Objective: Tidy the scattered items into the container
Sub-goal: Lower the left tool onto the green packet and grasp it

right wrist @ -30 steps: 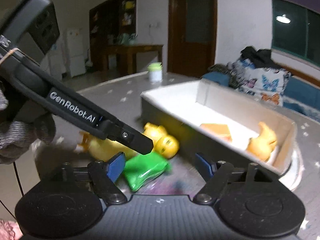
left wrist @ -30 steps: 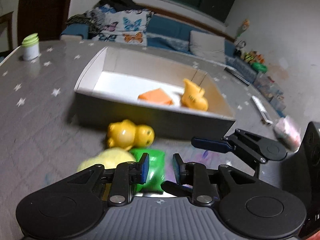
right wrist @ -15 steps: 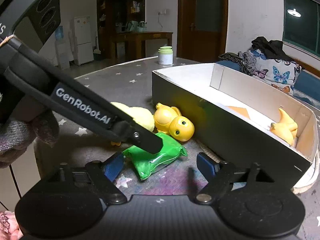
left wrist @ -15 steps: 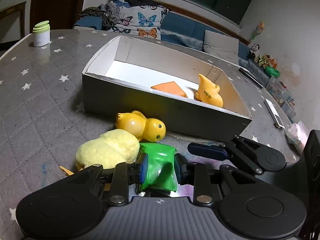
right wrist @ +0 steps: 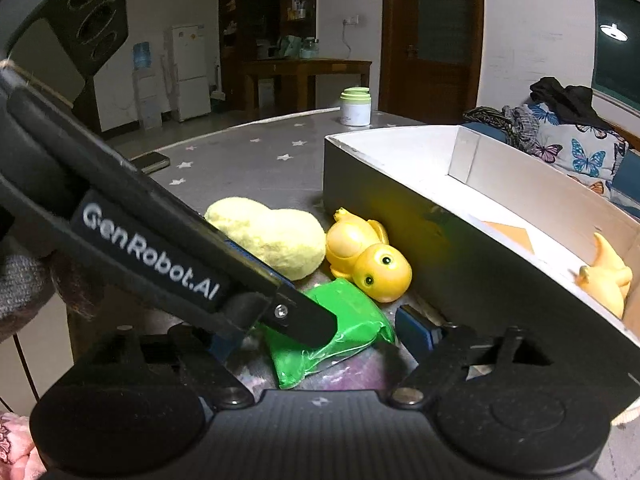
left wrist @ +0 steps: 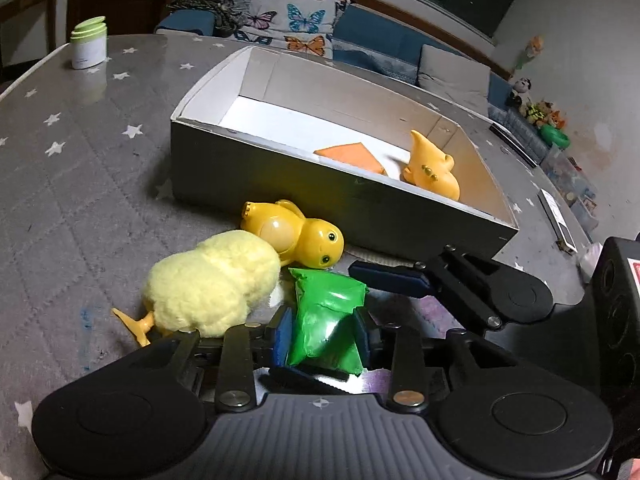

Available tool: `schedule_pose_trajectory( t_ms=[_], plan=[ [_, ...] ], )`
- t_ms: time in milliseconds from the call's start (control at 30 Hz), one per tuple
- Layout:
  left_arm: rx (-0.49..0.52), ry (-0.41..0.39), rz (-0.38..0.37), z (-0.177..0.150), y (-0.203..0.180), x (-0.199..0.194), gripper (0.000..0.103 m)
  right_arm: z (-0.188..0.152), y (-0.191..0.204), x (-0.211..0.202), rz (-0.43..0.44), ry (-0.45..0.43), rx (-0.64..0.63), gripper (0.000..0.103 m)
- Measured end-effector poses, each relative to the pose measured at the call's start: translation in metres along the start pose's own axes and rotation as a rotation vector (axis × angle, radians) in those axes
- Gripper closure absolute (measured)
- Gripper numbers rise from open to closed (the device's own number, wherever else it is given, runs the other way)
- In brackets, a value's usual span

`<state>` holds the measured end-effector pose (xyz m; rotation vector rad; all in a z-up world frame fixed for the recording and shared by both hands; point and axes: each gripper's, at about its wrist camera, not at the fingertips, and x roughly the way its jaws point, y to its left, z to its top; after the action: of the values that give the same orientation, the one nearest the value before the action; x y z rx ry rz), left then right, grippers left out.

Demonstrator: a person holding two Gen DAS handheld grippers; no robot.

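A green packet (left wrist: 326, 320) lies on the table between the fingers of my left gripper (left wrist: 323, 340), whose blue pads sit against its two sides. It also shows in the right wrist view (right wrist: 340, 328). A fluffy yellow chick (left wrist: 212, 288) and a yellow plastic duck (left wrist: 296, 236) lie beside it. My right gripper (right wrist: 320, 340) is open around the same packet, with the left gripper's finger (right wrist: 168, 256) crossing in front. The white box (left wrist: 280, 156) holds an orange card (left wrist: 352, 154) and a yellow toy (left wrist: 432, 168).
A white jar with a green lid (left wrist: 88, 44) stands at the far left of the star-patterned table (left wrist: 80, 184). A flat dark object (right wrist: 152, 162) lies near the table edge. A sofa with cushions (left wrist: 304, 28) is behind the table.
My left gripper has moved forward and down so the green packet now sits between its pads. The right gripper has come closer to the packet and stays open.
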<state>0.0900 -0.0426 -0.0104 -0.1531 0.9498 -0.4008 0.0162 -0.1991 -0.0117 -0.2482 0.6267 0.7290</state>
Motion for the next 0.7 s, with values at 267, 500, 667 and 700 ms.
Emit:
schedule_pose_trajectory(
  t_ms=[267,500,667,700],
  plan=[
    [0.042,-0.002,-0.019,-0.003,-0.007,0.001,0.066,-0.008,0.002,-0.007,-0.020,0.001,0.016,0.024],
    [0.057,0.010,-0.015,-0.002,-0.009,0.003,0.065,-0.007,0.002,-0.004,-0.024,0.009,0.033,0.024],
    [0.070,0.014,-0.009,-0.002,-0.012,0.004,0.064,-0.008,0.004,-0.003,-0.034,0.012,0.033,0.024],
    [0.071,0.015,-0.009,-0.002,-0.012,0.005,0.064,-0.008,0.004,-0.004,-0.037,0.015,0.030,0.024]
  ],
)
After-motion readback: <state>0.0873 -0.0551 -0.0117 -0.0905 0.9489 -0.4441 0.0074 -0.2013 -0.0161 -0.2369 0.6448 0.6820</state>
